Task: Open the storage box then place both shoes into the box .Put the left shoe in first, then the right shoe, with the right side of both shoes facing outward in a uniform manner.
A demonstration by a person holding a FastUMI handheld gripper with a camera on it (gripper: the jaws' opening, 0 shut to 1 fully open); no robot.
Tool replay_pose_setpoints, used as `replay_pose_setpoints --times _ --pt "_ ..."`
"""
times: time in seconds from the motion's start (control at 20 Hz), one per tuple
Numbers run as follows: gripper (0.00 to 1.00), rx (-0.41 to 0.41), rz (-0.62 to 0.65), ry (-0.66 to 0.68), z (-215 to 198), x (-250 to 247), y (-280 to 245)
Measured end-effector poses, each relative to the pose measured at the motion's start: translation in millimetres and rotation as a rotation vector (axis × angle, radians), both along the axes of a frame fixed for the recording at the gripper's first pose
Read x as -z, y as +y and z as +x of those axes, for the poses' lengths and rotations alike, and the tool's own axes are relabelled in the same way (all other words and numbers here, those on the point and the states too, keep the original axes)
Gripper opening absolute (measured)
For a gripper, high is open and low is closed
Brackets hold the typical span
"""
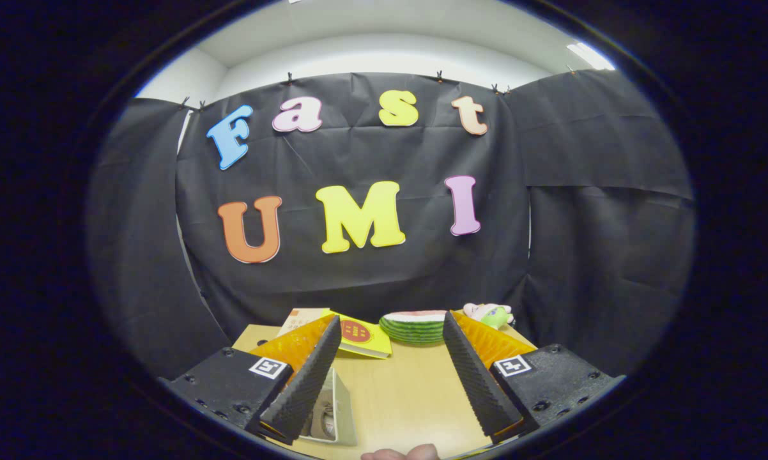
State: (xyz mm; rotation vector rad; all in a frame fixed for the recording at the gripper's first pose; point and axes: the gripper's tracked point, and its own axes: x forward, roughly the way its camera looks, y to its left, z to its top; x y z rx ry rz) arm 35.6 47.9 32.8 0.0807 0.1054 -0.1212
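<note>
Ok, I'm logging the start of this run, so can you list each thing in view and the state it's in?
gripper: open, fingers spread wide, holding nothing
storage box: on the table by the near finger, partly hidden; open or closed cannot be told
yellow booklet: lying flat, closed
watermelon slice toy: resting on the table beyond the fingers
plush toy: lying at the far table edge
wooden table: bare between the fingers

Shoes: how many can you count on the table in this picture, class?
1 for certain: a shoe lies in the storage box beside the open gripper's finger. Another may be hidden below.
</note>
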Motion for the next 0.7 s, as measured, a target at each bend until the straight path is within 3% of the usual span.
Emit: replay_pose_setpoints --times 0.7 --pt "1.00 -0.018 0.006 0.033 9 11 -13"
